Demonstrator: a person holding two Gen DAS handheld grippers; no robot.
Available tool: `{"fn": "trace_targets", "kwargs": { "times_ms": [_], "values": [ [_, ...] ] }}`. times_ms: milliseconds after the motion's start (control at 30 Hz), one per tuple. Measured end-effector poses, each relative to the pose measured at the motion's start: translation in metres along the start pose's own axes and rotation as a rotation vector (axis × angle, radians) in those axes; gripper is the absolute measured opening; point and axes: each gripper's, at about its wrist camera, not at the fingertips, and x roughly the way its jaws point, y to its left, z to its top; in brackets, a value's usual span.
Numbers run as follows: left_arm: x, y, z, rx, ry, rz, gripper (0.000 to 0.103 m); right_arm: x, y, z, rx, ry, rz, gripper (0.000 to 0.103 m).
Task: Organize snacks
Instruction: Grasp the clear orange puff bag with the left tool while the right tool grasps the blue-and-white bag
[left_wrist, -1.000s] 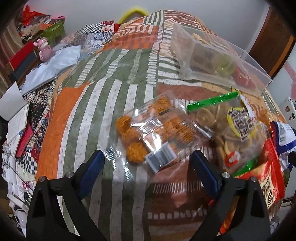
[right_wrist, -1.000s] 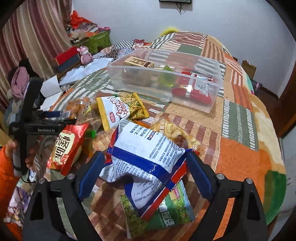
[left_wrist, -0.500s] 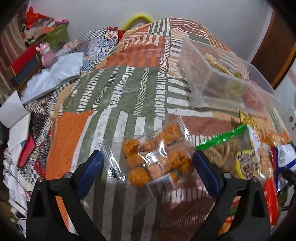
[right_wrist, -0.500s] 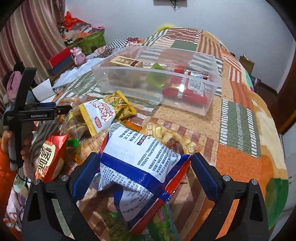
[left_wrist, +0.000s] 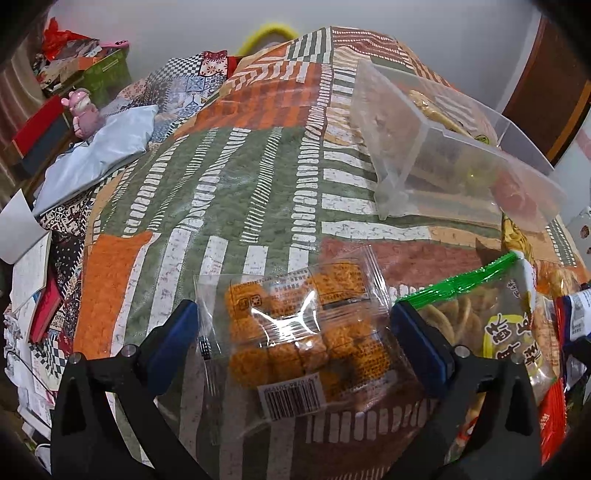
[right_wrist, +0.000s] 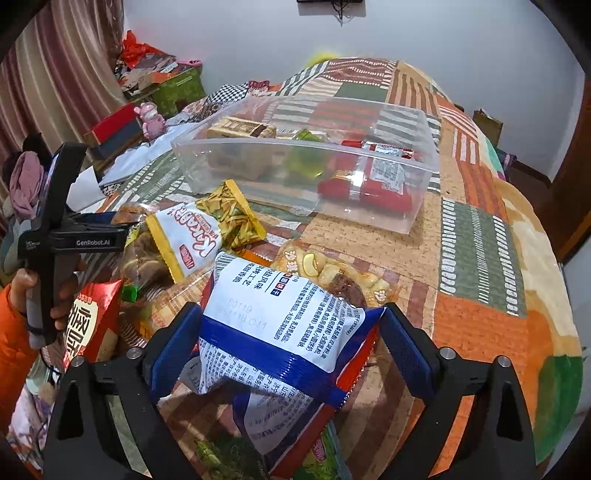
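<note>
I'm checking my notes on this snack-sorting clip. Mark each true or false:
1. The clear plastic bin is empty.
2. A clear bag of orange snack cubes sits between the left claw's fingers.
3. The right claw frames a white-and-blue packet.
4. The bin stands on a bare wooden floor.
1. False: the clear plastic bin holds several packets, including a red packet.
2. True: the clear bag of orange snack cubes lies between the left claw fingers.
3. True: the white-and-blue packet is within the right claw.
4. False: it rests on a patchwork quilt.

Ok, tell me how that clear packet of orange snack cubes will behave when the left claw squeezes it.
The clear packet of orange cubes is thin crinkled film, so it will probably flex and feel slippery. The loose cubes look crumbly and may shift or crush. It likely weighs little.
</note>
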Motion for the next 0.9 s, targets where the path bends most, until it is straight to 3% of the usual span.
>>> {"fn": "trace_targets", "kwargs": {
  "times_ms": [300,633,900],
  "values": [
    [-0.018,0.007,-0.015,0.0,-0.036,-0.023,0.089,-0.01,-0.011,-0.003,0.033,-0.021,-0.004,0.081],
    [-0.038,0.018,-0.021,-0.029,-0.069,-0.014,0.078,-0.02,-0.021,0.002,0.068,-0.038,0.023,0.057],
    [-0.065,0.011,-0.014,-0.018,-0.136,-0.025,0.075,-0.021,-0.023,0.002,0.067,-0.049,0.016,0.055]
  ]
}}
